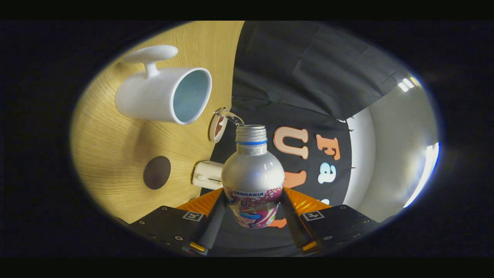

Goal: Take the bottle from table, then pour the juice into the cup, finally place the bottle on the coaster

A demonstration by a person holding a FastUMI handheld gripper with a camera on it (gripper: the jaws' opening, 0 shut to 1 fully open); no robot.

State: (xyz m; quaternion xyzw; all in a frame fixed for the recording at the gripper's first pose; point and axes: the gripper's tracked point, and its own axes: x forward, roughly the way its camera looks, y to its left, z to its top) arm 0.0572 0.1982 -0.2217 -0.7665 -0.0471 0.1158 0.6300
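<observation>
While jaws clamp bottle (252,181), cup (164,94) and coaster (156,172) lie beyond.

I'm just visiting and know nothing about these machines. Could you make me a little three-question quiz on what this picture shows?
1. True or false: the claw is shut on the bottle.
2. Which is on the bottle's neck? A) a cap B) nothing, the mouth is open C) a straw
3. Fill in: the dark round coaster lies on the wooden ____.

Key:
1. True. Both fingers press the bottle's sides.
2. B. The threaded mouth is bare and points toward the white cup.
3. Table. The cup stands on it too, apart from the coaster.
</observation>
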